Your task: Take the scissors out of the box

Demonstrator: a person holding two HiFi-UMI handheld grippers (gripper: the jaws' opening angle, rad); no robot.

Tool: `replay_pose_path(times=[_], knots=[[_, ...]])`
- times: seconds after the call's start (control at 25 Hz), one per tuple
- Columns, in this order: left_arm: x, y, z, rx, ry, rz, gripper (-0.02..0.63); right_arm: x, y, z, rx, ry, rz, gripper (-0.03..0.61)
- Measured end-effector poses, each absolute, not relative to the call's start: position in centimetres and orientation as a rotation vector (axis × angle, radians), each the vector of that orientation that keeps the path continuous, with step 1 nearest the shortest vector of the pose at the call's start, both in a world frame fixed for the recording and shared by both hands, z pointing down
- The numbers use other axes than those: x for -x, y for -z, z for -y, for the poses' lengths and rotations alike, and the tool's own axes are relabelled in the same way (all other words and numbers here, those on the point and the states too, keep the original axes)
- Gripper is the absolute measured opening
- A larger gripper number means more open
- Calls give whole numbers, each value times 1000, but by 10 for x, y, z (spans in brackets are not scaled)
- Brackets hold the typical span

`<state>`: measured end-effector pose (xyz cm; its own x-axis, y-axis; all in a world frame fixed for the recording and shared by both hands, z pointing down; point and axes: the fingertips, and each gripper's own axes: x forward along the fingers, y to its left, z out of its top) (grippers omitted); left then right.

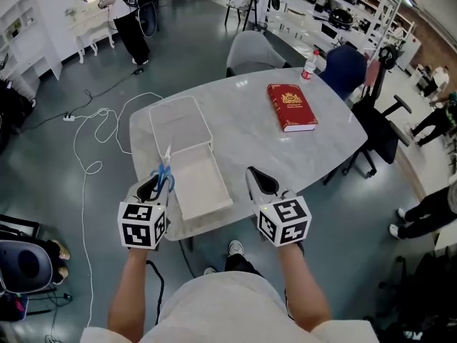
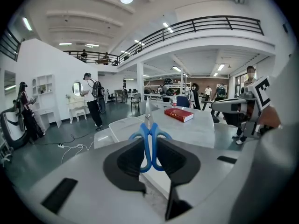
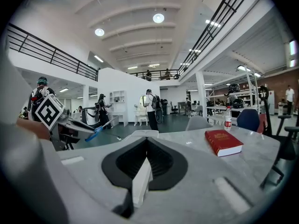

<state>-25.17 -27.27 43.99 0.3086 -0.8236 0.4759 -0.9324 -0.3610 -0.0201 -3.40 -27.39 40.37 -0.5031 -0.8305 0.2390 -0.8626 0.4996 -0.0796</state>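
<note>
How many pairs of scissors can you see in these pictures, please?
1: the blue-handled scissors, clamped in the left gripper's jaws with the blades pointing away, by the near-left side of the open white box. The box's visible interior looks bare, so none seems hidden there.

Scissors (image 2: 149,146) show blue handles; box (image 1: 202,183) white, book (image 1: 291,107) red, table (image 1: 321,148) seemingly marbled grey.

The left gripper (image 1: 154,187) and right gripper (image 1: 261,181) are pale grey with black jaw pads, each bearing a cube (image 1: 143,225) of black-and-white square markers. The person wears a white short-sleeved shirt (image 1: 214,307), dark trousers (image 1: 243,264) and white shoes (image 1: 235,248).
</note>
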Motion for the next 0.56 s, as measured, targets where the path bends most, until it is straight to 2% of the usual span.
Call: replay_pose_path(times=[0.56], knots=[[253, -440, 268, -2341, -601, 1584, 83, 40, -405, 268, -1468, -271, 2566, 5]])
